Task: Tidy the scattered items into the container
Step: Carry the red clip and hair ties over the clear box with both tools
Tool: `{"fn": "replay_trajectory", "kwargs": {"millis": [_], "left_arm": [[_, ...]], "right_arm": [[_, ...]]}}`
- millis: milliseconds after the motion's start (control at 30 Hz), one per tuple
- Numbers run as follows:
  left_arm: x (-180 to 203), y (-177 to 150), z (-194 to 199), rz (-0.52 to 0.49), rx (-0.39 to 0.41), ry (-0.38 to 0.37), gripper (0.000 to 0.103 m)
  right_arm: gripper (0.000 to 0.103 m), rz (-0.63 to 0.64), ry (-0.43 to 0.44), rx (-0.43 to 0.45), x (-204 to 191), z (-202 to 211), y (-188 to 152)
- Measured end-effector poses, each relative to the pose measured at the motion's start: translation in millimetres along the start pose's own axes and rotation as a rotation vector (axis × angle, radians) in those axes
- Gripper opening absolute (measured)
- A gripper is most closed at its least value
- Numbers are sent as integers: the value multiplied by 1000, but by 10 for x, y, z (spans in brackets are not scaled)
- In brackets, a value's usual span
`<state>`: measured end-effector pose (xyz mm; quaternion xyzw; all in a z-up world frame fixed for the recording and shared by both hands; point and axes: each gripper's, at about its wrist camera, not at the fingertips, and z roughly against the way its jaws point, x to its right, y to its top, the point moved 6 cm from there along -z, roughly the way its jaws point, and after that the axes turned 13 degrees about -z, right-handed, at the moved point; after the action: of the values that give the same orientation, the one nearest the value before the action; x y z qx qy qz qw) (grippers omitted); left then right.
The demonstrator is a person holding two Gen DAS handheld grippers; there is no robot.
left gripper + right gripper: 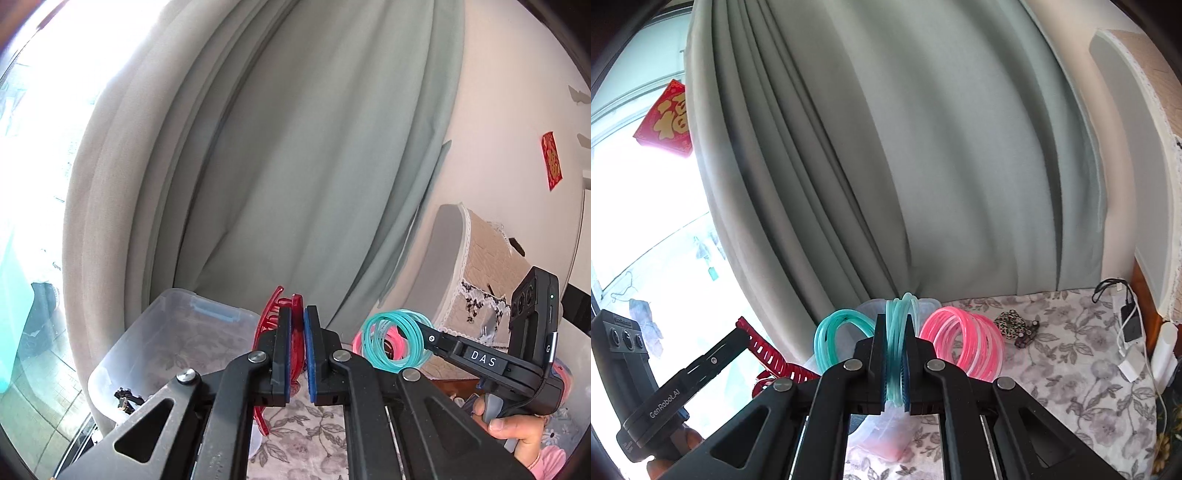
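- Left wrist view, lower centre: left gripper has its black fingers w/ blue pads clamped on a red claw hair clip; clip teeth curl out to the left of the fingers, and a red prong hangs lower down near the bottom of the frame.
- Lower left of same view: clear plastic container, open top, sitting on a grey floral cloth; a small dark item lies inside near its lower edge (too small to tell what).
- Right of same view: right gripper comes in from the lower right, held by a hand w/ a pink sleeve, fingertips closed on a bunch of teal rings; pink rings show just behind, through the teal loops.
- Right wrist view, lower centre: the right gripper's fingers are shut on the teal rings, w/ strands pinched between the pads and a loop bulging out to the left.
- Just right of those fingers: a coil of pink rings; can't tell if it rests on the cloth or hangs off the teal bunch.
- Lower left of this view: the left gripper w/ the red clip in its tip, in front of a bright window.
- Behind the fingers: a bit of clear plastic box rim, mostly hidden.
- Right side: leopard-print scrunchie and a small dark clip on the floral cloth, near each other.
- Far right edge: a phone w/ white cable.
- Background in both views: pale green curtain, folds running top to bottom.
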<state>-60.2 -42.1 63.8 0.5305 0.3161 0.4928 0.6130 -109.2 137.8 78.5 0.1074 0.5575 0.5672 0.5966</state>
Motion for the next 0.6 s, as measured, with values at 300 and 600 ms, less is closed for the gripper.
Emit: {"fn": "replay_trajectory", "kwargs": {"millis": [300, 600], "left_arm": [[-486, -145, 26, 78, -9, 72, 6], [-765, -289, -86, 123, -30, 104, 6]], "right_arm": [[6, 69, 70, -118, -453, -521, -316], [6, 139, 92, -239, -643, -1086, -672]]}}
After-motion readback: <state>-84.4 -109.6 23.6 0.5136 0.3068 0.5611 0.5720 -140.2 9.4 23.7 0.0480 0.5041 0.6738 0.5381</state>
